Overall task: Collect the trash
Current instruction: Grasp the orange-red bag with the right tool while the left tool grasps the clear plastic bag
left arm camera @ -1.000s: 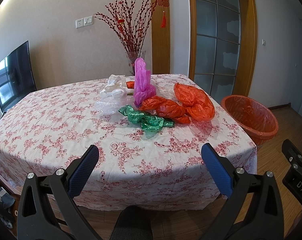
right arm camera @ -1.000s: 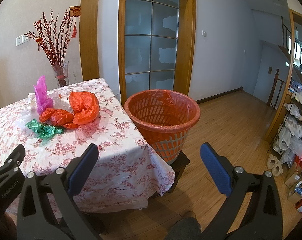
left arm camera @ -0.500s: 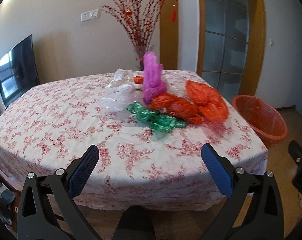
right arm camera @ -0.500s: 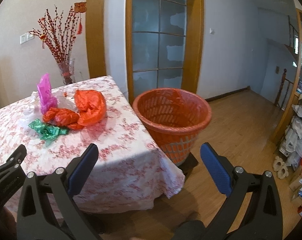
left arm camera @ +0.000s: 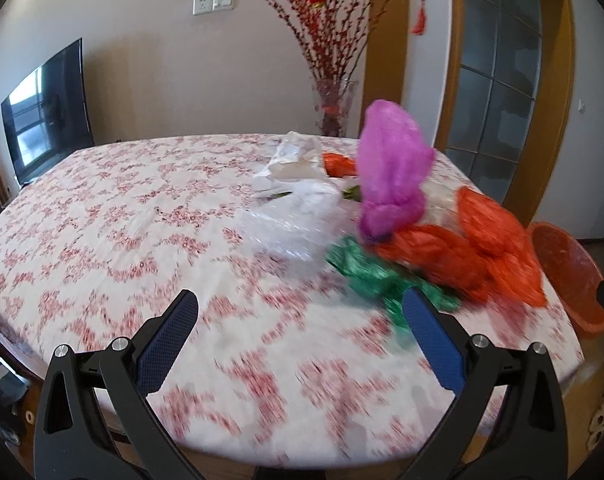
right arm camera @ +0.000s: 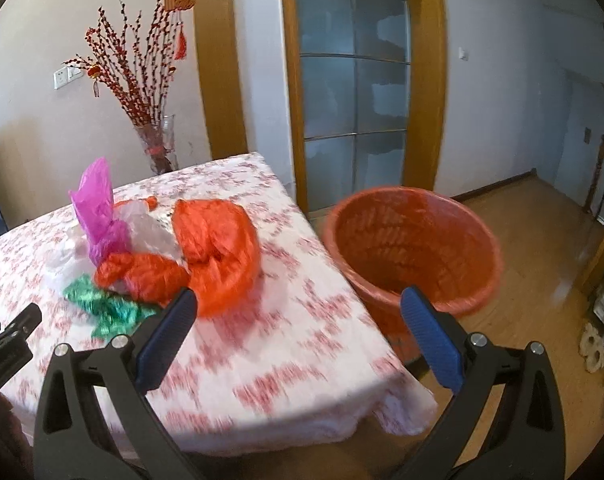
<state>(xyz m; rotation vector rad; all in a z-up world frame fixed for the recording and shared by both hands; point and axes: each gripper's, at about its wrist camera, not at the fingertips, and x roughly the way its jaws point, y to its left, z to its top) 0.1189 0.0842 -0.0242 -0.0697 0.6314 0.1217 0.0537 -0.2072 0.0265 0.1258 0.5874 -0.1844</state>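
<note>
Table [left arm camera: 102, 220] under floral cloth. Orange basket [right arm camera: 413, 248] on the floor just beside its corner. Crumpled bags heaped on the cloth: orange bags [right arm camera: 218, 248], purple bag [left arm camera: 389, 172] upright, clear plastic [left arm camera: 294, 220], green bag [left arm camera: 365, 276]. Left gripper [left arm camera: 300, 334], right gripper [right arm camera: 298, 332]: both spread wide, holding nothing.

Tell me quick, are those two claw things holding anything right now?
Left gripper: open, holding nothing, over the table.
Right gripper: open, holding nothing, between the bags and the basket.
</note>
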